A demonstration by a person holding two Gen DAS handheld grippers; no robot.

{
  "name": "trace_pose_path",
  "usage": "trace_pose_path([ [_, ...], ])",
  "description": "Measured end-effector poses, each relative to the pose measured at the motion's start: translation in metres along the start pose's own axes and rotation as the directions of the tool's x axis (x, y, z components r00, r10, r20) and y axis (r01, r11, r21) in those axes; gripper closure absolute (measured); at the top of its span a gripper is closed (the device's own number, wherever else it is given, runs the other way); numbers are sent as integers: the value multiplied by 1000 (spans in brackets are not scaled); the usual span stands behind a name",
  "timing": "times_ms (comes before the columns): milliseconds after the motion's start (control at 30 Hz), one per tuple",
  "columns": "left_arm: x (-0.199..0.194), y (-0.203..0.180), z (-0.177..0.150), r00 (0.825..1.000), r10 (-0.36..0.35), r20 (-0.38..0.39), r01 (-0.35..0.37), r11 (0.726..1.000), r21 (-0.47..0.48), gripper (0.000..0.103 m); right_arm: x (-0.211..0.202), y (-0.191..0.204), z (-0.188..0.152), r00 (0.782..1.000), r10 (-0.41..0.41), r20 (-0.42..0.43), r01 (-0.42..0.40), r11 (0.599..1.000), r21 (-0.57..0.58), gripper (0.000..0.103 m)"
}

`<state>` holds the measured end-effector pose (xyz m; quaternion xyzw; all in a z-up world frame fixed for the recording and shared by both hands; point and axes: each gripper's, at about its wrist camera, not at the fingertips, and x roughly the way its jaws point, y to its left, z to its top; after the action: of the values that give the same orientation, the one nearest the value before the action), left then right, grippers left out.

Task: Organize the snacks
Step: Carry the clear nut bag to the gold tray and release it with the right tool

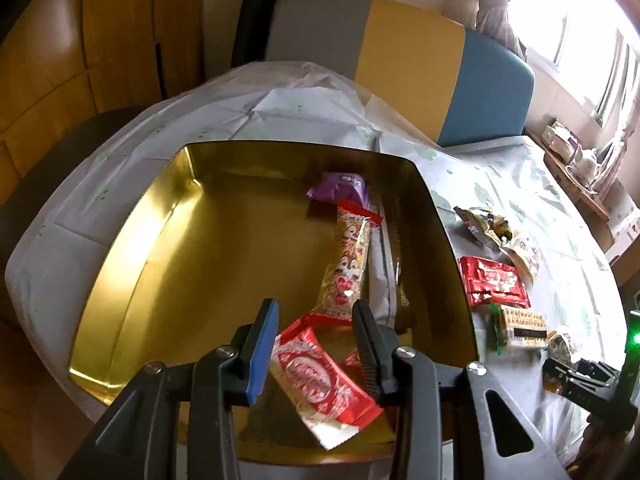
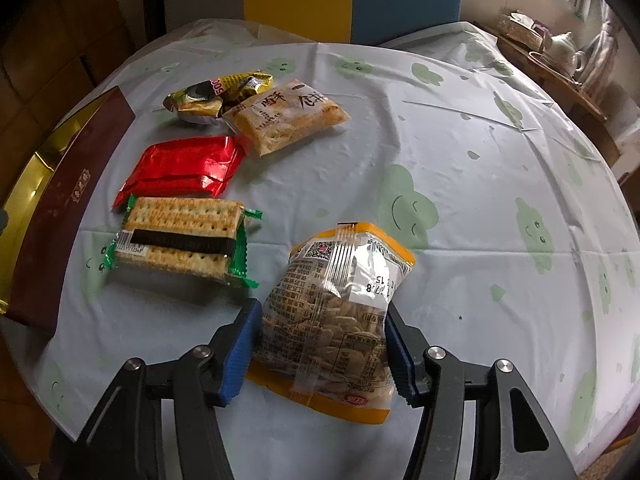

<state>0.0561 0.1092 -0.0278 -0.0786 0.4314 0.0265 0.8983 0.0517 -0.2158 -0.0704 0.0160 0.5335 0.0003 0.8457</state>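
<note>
My left gripper is open above the gold tin. A red-and-white wafer packet lies in the tin between its fingers. A long biscuit stick packet and a purple packet also lie in the tin. My right gripper is shut on an orange-edged bag of seeds, its pads pressing both sides. On the tablecloth lie a cracker pack, a red foil pack, a pastry pack and a gold candy pack.
The tin's maroon wall stands at the left of the right wrist view. A striped chair back stands behind the table. A side shelf with a teapot is at the far right. The cloud-print tablecloth covers the table.
</note>
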Motion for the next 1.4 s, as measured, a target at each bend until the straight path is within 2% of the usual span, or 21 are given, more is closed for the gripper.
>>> trace_pose_path([
  [167, -3, 12, -6, 1000, 6, 0, -6, 1000, -15, 64, -5, -5, -3, 1000, 8, -14, -7, 999, 34, 47],
  [333, -2, 26, -10, 1000, 11, -1, -11, 999, -52, 64, -17, -14, -5, 998, 67, 5, -67, 992, 107, 50],
  [533, -3, 41, -12, 1000, 13, 4, -12, 996, -93, 64, -32, -6, -3, 997, 71, 36, -74, 994, 78, 50],
  [700, -6, 58, -16, 999, 42, 10, -41, 991, -125, 64, -23, 2, -5, 998, 66, -3, -65, 996, 60, 51],
  [833, -7, 70, -18, 998, 66, 11, -64, 985, -161, 64, -38, 12, 1, 995, 93, 39, -94, 995, 44, 51],
  [933, -7, 76, -17, 997, 72, 11, -69, 982, -178, 64, -56, 34, 13, 981, 179, 79, -177, 984, -24, 51],
  [1033, -9, 76, -17, 998, 67, 17, -63, 983, -175, 64, -74, 72, 25, 958, 263, 111, -247, 959, -138, 50],
  [1133, -11, 76, -18, 998, 63, 22, -58, 984, -169, 64, -87, 116, 37, 929, 349, 119, -311, 915, -256, 50],
  [1267, -14, 78, -20, 998, 66, 25, -61, 983, -175, 64, -87, 179, 45, 897, 436, 72, -378, 841, -386, 50],
  [1400, -12, 82, -21, 998, 68, 15, -64, 981, -181, 64, -62, 219, 42, 905, 426, 5, -377, 806, -456, 48],
])
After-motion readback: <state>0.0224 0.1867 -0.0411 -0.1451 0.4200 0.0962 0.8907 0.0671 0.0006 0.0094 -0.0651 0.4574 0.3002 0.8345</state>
